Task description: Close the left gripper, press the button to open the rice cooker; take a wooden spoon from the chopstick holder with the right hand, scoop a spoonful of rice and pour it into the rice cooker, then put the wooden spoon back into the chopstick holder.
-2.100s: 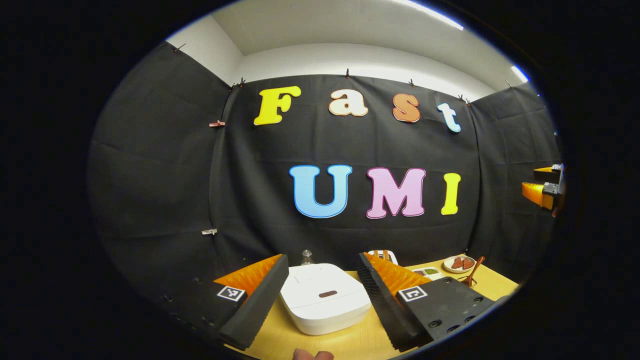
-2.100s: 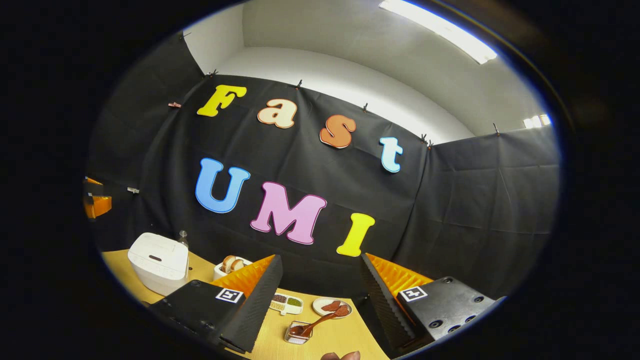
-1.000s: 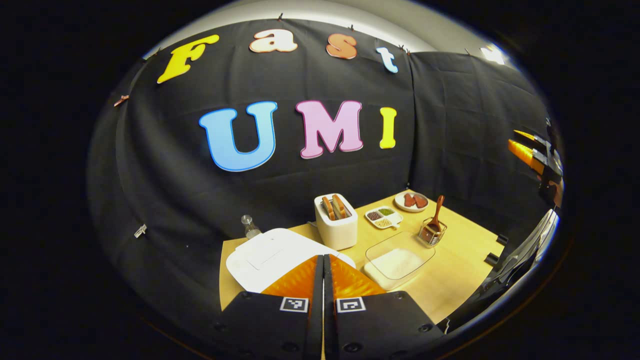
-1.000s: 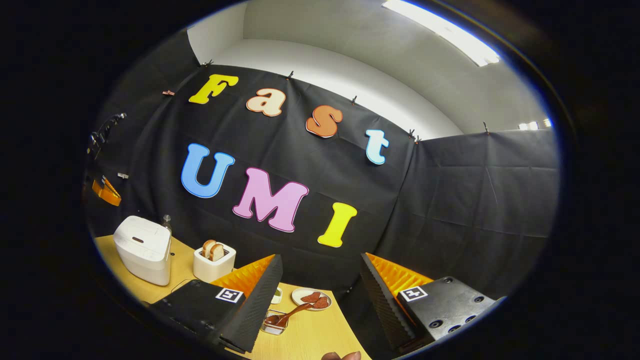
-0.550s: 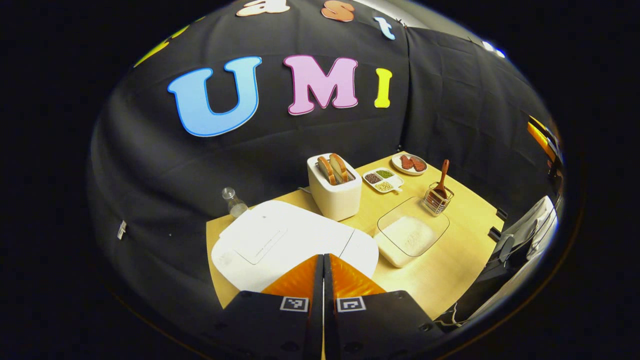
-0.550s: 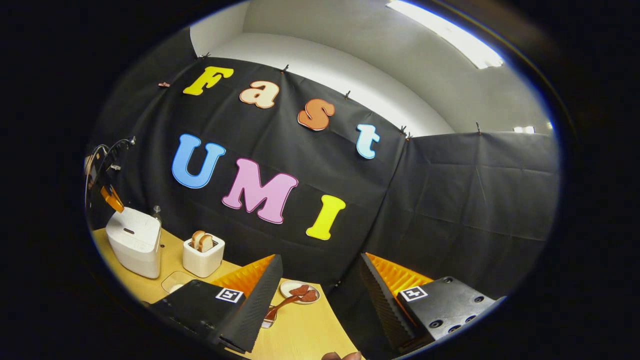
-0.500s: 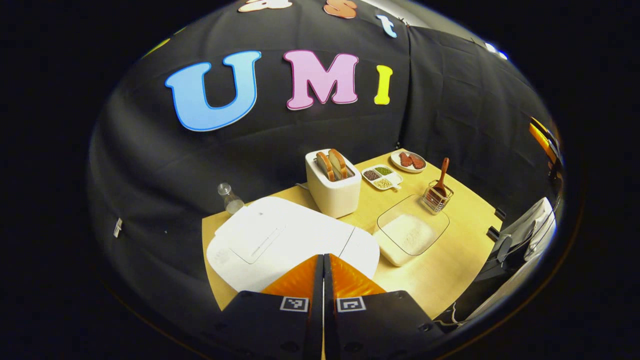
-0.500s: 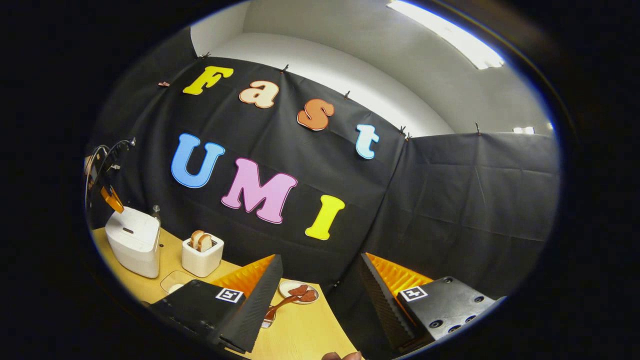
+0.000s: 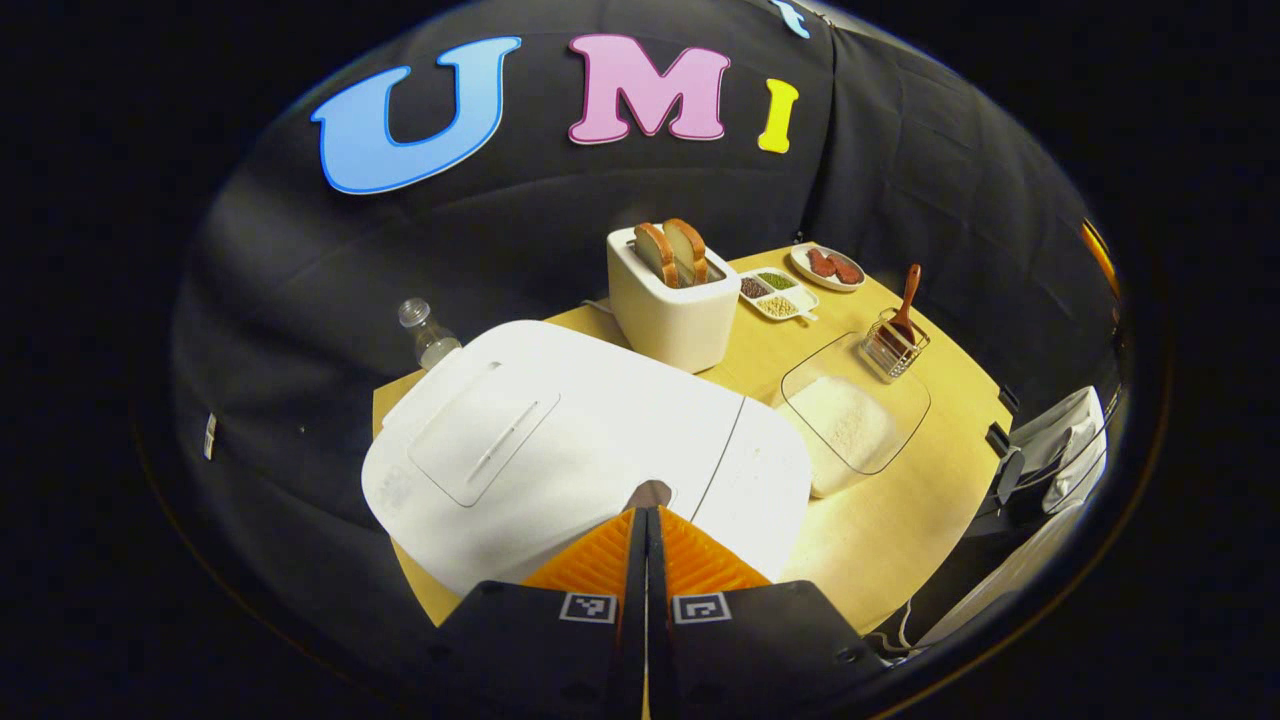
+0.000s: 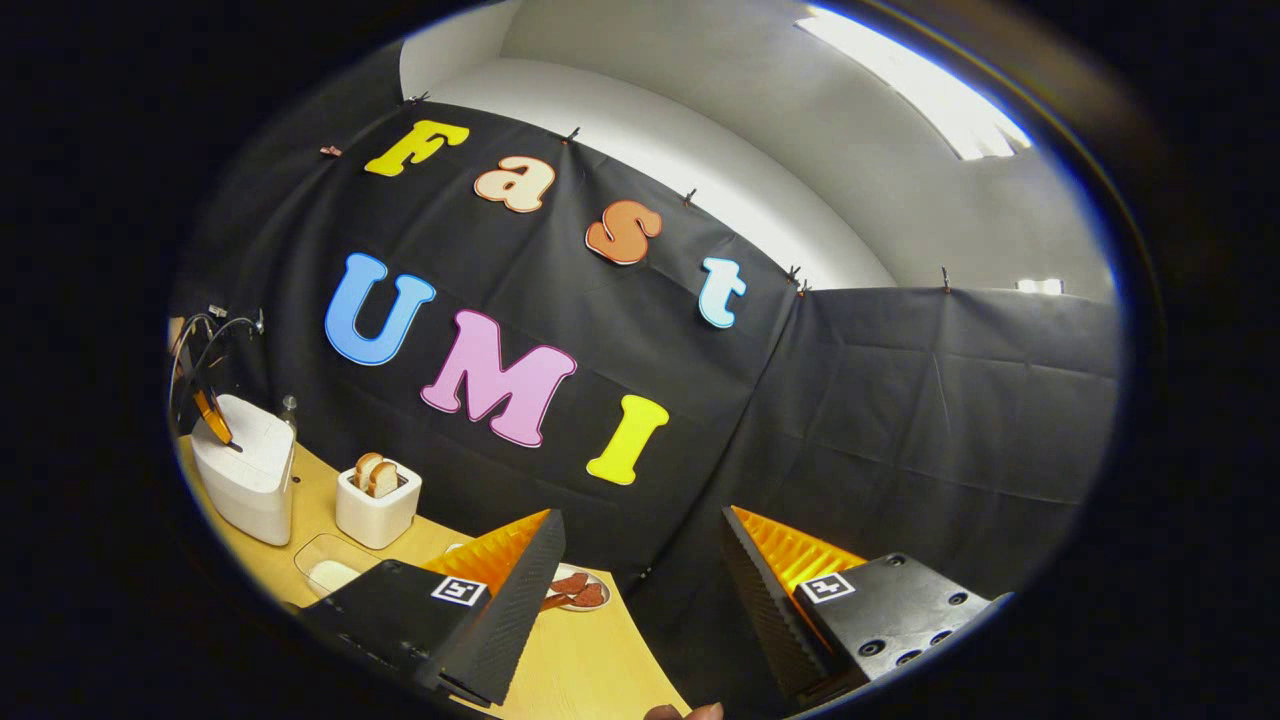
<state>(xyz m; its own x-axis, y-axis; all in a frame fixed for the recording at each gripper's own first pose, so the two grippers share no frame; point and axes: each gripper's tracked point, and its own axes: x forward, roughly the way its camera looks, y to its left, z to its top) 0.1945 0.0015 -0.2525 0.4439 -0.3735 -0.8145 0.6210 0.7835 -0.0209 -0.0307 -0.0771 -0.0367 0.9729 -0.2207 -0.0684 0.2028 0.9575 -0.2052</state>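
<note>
I have the left gripper (image 9: 646, 515) with its fingers pressed flat together, tips at the small dark oval button (image 9: 648, 493) on the smooth, white, rounded-square lid of the one rice cooker (image 9: 560, 440), which sits at the desk's (image 9: 900, 520) near left corner. My right gripper (image 10: 640, 580) hangs above the desk with its ridged fingers spread wide and nothing between them. In the left gripper view I count one clear glass dish of white rice (image 9: 850, 420) beside the cooker, one wire chopstick holder (image 9: 893, 345) with one wooden spoon (image 9: 908, 300) standing in it toward the right edge, and one white toaster (image 9: 670, 300) with two bread slices.
</note>
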